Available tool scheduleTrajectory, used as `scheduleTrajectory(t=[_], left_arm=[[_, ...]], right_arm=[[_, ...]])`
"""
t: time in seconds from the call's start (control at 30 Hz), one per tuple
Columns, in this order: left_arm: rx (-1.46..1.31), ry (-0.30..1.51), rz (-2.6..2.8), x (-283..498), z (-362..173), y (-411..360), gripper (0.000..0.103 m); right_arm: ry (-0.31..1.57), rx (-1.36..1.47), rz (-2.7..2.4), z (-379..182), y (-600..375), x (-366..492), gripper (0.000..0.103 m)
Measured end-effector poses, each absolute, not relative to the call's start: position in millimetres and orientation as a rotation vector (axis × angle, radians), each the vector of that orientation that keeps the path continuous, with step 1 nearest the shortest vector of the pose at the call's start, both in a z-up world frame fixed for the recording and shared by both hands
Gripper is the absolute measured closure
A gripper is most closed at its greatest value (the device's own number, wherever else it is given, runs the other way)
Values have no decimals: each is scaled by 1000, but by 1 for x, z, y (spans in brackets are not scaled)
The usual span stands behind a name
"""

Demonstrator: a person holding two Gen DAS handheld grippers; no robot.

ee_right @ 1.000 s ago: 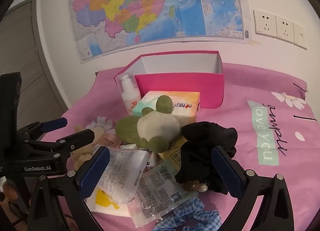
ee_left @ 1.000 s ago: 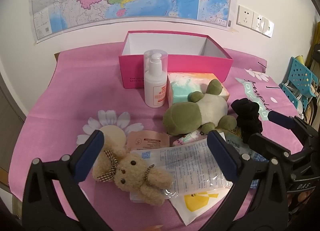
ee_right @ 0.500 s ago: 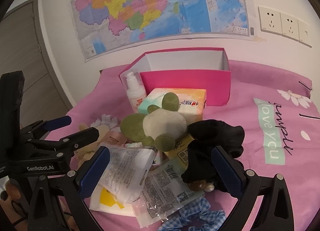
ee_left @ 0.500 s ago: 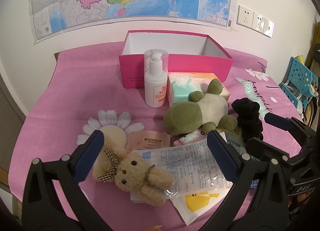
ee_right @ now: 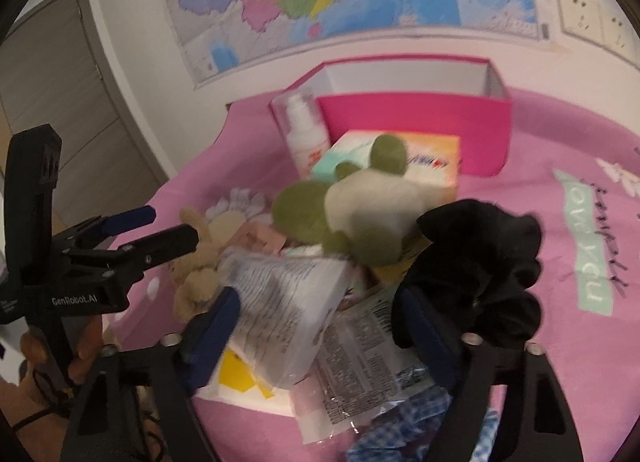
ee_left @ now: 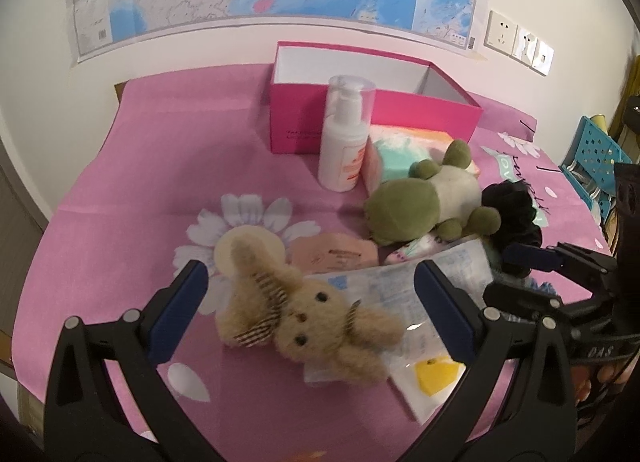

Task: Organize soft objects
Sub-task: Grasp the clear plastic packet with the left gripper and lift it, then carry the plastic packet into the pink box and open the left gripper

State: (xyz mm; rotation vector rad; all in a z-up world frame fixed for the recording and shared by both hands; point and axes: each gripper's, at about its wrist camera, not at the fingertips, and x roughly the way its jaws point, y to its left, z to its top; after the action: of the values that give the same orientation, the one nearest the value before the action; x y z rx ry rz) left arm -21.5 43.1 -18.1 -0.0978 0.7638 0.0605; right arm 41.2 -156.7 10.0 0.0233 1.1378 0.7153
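Observation:
A tan plush bunny (ee_left: 308, 322) lies on the pink cloth between the open jaws of my left gripper (ee_left: 308, 302), untouched. A green and cream plush turtle (ee_left: 428, 202) lies behind it, next to a black scrunchie (ee_left: 512, 210). An open pink box (ee_left: 372, 118) stands at the back. My right gripper (ee_right: 320, 322) is open over plastic packets (ee_right: 288, 294), with the scrunchie (ee_right: 480, 262) just right of its right finger and the turtle (ee_right: 352, 214) ahead. A blue checked scrunchie (ee_right: 400, 434) lies low in front.
A white pump bottle (ee_left: 344, 142) and a tissue pack (ee_left: 400, 146) stand before the box. Flat sachets (ee_left: 336, 254) and clear packets (ee_left: 408, 294) lie under and around the toys. A blue crate (ee_left: 596, 158) stands off the table at the right.
Both grippers have moved forward and lower. The bunny now sits between the left jaws, and the scrunchie and packets are closer to the right jaws. Nothing has been gripped.

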Motion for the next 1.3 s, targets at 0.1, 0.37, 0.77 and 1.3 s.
scheduleTrajectory(t=[0.1,0.37,0.77,1.3], left_arm=[[-107,774,42,-24,-23,48,0],[-135,805,-3,-24,-33,53,1],[-114,808,-112,-31,-33,45,10],[-67,1003,-398,15,-56,-11,21]], right_arm=[[1159,51,758,5,-151,39,42],[1227,27,815,-14,-132,38,75],[1168,90,793,3,-159,47,92],[1156,145,691,4,-201,52,92]])
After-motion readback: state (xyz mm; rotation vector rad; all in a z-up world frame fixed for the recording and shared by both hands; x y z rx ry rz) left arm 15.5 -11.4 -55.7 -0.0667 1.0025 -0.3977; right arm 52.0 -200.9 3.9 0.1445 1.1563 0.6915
